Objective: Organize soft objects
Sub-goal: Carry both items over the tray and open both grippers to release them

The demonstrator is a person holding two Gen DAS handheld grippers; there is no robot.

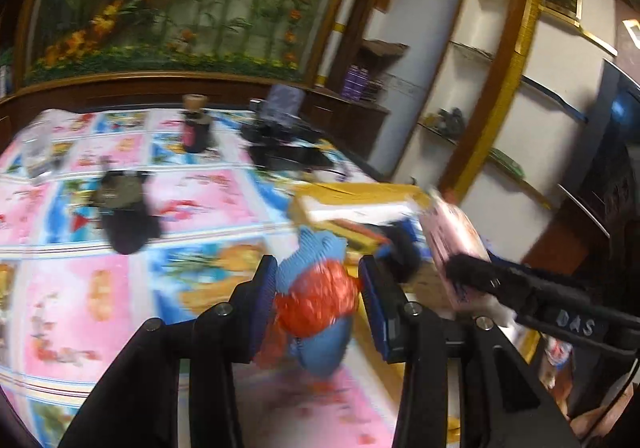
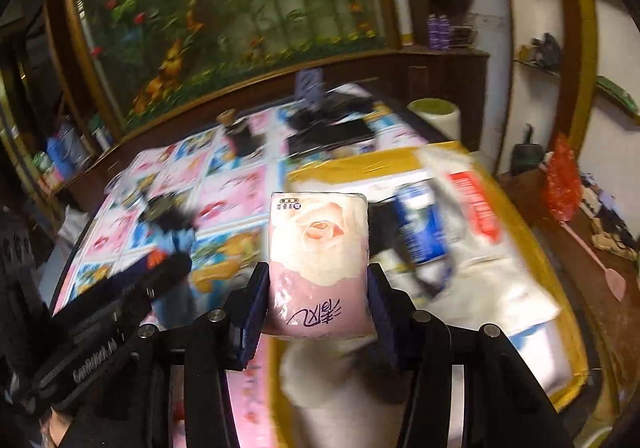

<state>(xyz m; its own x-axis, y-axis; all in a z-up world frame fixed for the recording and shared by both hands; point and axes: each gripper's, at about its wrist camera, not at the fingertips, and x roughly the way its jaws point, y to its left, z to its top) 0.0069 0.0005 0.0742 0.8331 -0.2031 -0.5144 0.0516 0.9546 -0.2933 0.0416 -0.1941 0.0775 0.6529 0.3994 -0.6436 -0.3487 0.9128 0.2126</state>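
In the left wrist view my left gripper point(image 1: 318, 296) is shut on a blue and red soft toy point(image 1: 320, 288), held above the patterned tablecloth point(image 1: 208, 199). In the right wrist view my right gripper point(image 2: 318, 296) is shut on a pink tissue pack point(image 2: 318, 248) printed with a rose; both pads press its sides. The pack hangs over the near-left edge of a yellow-taped box point(image 2: 360, 163) holding white bags and a blue packet point(image 2: 420, 224). Each gripper shows in the other's view: the right gripper point(image 1: 460, 268) with the tissue pack point(image 1: 452, 244), the left gripper point(image 2: 176, 260) with the toy point(image 2: 180, 238).
A dark soft item point(image 1: 128, 215) lies on the cloth left of centre. Behind it stand a dark bottle with a cork point(image 1: 194, 127), a clear packet point(image 1: 36, 151) and a pile of black gear point(image 1: 280, 143). A pale roll point(image 2: 434, 113) sits past the box. Shelves line the right wall.
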